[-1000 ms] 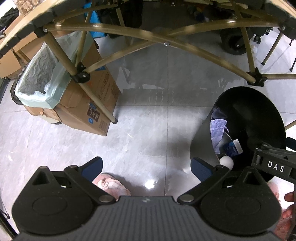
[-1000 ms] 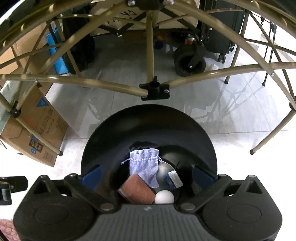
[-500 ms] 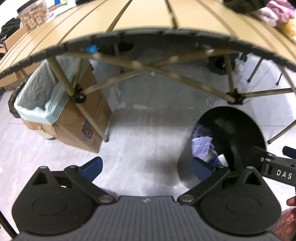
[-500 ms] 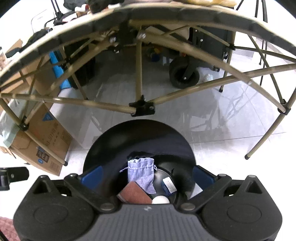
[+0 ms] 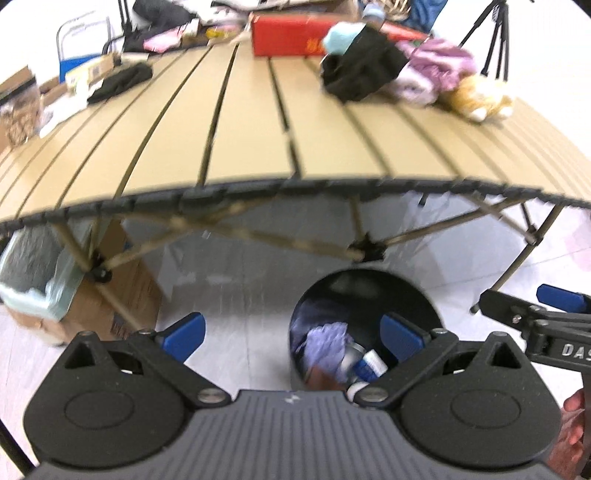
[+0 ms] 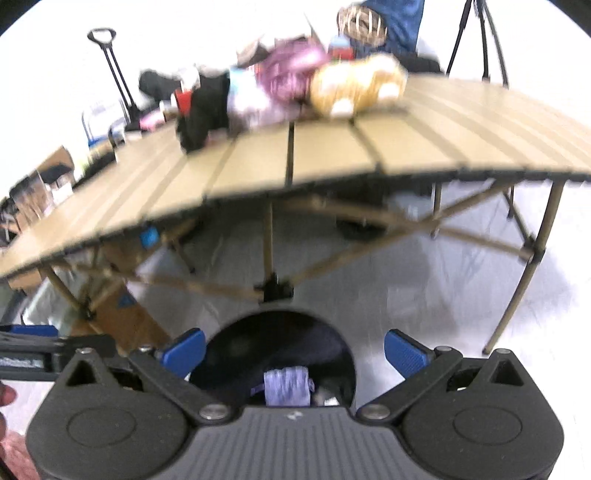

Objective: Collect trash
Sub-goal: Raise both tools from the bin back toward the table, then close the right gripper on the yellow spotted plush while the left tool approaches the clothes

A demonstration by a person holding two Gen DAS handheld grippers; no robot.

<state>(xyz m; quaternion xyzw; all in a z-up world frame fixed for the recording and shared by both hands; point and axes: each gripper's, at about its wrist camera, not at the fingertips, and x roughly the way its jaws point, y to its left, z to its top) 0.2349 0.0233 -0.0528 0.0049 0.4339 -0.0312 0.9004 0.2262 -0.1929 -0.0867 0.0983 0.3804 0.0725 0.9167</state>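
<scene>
A round black bin [image 5: 369,295] [image 6: 280,332] stands on the floor just in front of the slatted tan table [image 5: 258,122] [image 6: 332,147]. Inside it lie a pale lilac drawstring pouch [image 5: 325,343] [image 6: 286,384], a white ball [image 5: 356,388] and a small blue-and-white packet [image 5: 371,363]. My left gripper [image 5: 291,332] hangs open and empty above the floor and the bin's left side. My right gripper [image 6: 293,349] is open and empty directly above the bin; its arm shows at the right edge of the left wrist view.
On the table top sit a red box [image 5: 291,35], a black garment [image 5: 358,70], pink and lilac cloths [image 5: 432,70] and a tan plush toy [image 5: 480,98] [image 6: 354,83]. A lined cardboard box [image 5: 74,295] stands left under the table. Table struts cross above the bin.
Both grippers have risen and tilted up: the views went from under the table to its top surface, and the bin now looks smaller and lower. Both stayed open and empty.
</scene>
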